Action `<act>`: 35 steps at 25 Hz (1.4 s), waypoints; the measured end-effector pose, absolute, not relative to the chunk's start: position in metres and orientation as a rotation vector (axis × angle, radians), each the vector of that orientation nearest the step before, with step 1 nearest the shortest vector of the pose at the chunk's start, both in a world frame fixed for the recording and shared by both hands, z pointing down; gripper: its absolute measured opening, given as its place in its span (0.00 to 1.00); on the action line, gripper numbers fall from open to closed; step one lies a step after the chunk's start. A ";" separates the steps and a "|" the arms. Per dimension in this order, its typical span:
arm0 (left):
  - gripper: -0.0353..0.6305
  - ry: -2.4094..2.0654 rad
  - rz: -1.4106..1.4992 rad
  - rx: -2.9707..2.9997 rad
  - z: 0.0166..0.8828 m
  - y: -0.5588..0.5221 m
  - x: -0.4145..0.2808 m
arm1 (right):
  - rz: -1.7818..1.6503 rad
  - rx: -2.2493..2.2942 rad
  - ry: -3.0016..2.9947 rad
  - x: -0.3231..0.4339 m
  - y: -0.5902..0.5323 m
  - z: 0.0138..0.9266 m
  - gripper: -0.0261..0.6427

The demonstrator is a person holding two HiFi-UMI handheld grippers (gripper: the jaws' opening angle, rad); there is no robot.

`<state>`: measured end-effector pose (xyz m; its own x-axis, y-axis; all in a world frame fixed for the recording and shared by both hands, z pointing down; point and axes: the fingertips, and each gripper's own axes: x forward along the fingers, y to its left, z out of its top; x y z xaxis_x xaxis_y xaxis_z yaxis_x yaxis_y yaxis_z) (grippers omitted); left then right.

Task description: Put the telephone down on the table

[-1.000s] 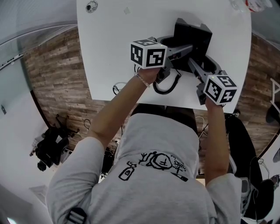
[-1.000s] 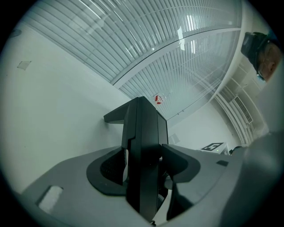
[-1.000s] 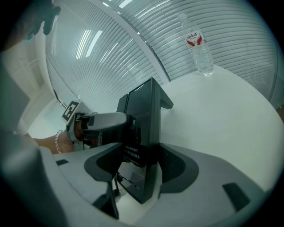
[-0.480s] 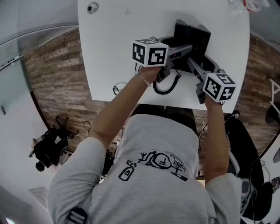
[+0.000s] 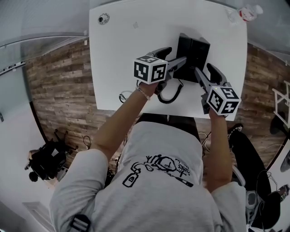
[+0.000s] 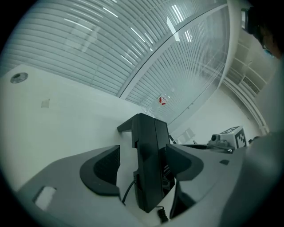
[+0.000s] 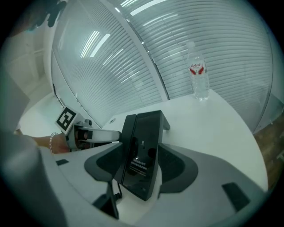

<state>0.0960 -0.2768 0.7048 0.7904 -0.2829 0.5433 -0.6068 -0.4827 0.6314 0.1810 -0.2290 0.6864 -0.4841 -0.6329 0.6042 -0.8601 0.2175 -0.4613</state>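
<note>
Glossy black desk telephone [image 7: 143,137] has tiny white print, unreadable. My left gripper [image 6: 142,168] just opened wide around it; my right gripper [image 7: 144,170] grips it.

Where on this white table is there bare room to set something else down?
The left half of the table is bare, from the telephone out to the left edge. The far strip between the round fitting and the water bottle is free too. Crowded: the near right, round the telephone and its coiled cord.
</note>
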 end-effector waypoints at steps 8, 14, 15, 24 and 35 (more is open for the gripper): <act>0.51 -0.779 0.260 2.174 0.612 -0.263 0.066 | 0.884 1.479 -2.265 0.195 -0.224 0.602 0.39; 0.31 -0.800 0.233 2.316 0.549 -0.241 0.056 | 0.714 1.473 -2.323 0.187 -0.215 0.546 0.34; 0.28 -0.805 0.228 2.346 0.538 -0.239 0.056 | 0.682 1.474 -2.338 0.185 -0.214 0.535 0.32; 0.16 -0.821 0.101 2.479 0.448 -0.223 0.053 | 0.479 1.497 -2.437 0.172 -0.196 0.449 0.24; 0.13 -0.796 -0.026 2.583 0.360 -0.183 0.032 | 0.238 1.557 -2.496 0.144 -0.155 0.347 0.19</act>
